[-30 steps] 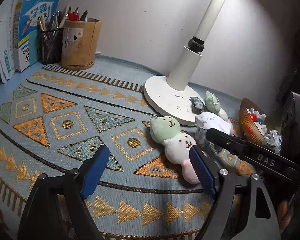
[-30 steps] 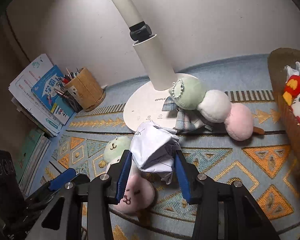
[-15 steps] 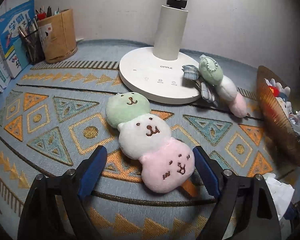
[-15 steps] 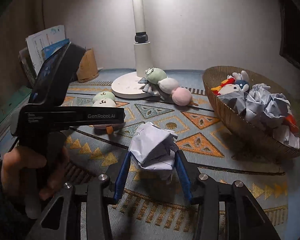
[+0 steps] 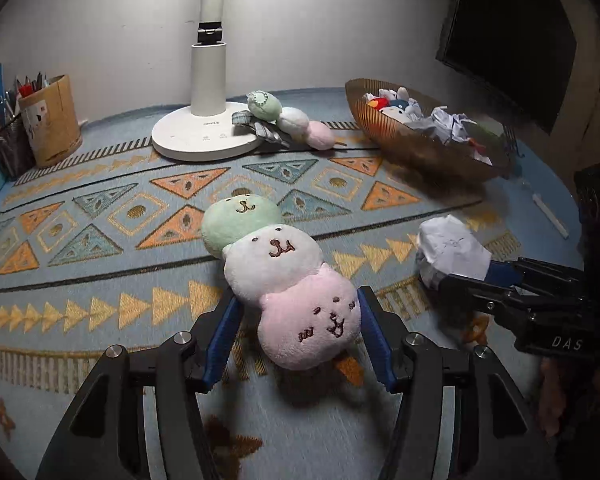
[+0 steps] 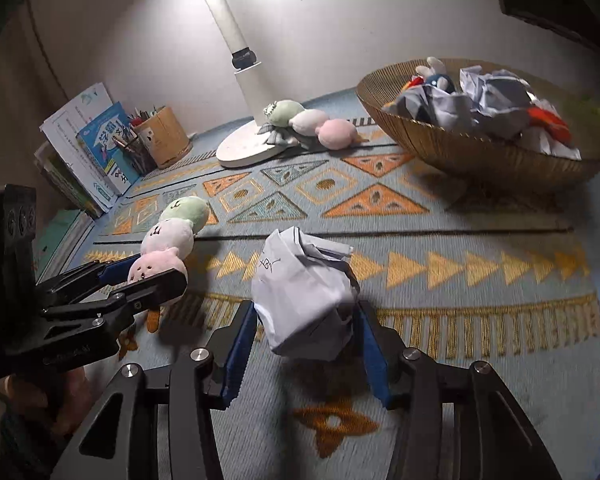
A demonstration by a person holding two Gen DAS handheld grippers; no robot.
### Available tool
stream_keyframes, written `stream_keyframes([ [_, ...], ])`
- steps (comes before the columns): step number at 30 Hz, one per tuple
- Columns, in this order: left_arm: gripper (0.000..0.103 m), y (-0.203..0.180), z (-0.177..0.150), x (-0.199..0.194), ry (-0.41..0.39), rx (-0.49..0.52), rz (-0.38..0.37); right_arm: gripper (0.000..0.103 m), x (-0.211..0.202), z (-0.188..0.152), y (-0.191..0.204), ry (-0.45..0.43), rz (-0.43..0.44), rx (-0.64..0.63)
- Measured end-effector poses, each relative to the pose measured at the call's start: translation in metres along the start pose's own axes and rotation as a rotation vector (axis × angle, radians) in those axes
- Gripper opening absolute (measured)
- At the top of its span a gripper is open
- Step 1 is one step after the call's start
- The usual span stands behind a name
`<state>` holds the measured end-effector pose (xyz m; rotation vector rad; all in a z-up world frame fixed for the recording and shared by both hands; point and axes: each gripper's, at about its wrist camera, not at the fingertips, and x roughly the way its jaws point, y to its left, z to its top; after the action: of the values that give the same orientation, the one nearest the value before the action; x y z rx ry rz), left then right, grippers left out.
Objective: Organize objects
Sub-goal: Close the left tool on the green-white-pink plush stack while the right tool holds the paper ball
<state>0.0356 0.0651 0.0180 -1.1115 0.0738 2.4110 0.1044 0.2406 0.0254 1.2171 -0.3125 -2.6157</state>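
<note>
Rug (image 5: 100, 200) in blue with orange triangles carries everything; toward its far right edge stands the woven basket (image 5: 400, 136), heaped with crumpled paper and small toys; the dango plush (image 5: 276, 264) lies near the front edge, its pink end between my left tongs (image 5: 296, 336), whose jaws are closing, the right pad at its side; my right tongs (image 6: 306, 344) are opening around the paper ball (image 6: 300, 296), the pads at its flanks.
</note>
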Motion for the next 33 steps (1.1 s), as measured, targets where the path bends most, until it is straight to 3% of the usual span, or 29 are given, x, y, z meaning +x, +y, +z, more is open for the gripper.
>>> stream_keyframes([
  [2,0.055,-0.001,-0.007,0.0,0.01,-0.025,-0.014,0.05,-0.004,-0.007,0.002,0.003,-0.016,-0.008],
  [3,0.055,-0.002,-0.009,0.0,0.008,-0.034,-0.013,0.063,-0.004,-0.01,0.003,0.002,-0.028,-0.014],
  [5,0.061,-0.004,-0.01,-0.005,-0.024,-0.023,0.032,0.077,-0.006,-0.014,0.004,-0.009,-0.051,0.002],
  [9,0.072,0.005,-0.012,-0.005,-0.04,-0.079,0.096,0.087,-0.007,-0.013,0.014,-0.039,-0.096,-0.038],
  [13,0.073,0.015,-0.013,-0.005,-0.039,-0.131,0.134,0.088,-0.004,-0.015,0.021,-0.021,-0.111,-0.089],
  [14,0.08,0.017,-0.014,-0.006,-0.046,-0.15,0.149,0.088,-0.003,-0.015,0.02,-0.017,-0.113,-0.091],
  [17,0.087,0.018,-0.015,-0.012,-0.083,-0.163,0.184,0.088,-0.001,-0.015,0.016,-0.009,-0.107,-0.076],
  [27,0.087,0.019,-0.014,-0.011,-0.079,-0.17,0.175,0.088,-0.001,-0.013,0.019,-0.013,-0.105,-0.076],
  [33,0.087,0.024,-0.014,-0.015,-0.104,-0.201,0.177,0.088,0.002,-0.011,0.046,0.004,0.018,-0.141],
])
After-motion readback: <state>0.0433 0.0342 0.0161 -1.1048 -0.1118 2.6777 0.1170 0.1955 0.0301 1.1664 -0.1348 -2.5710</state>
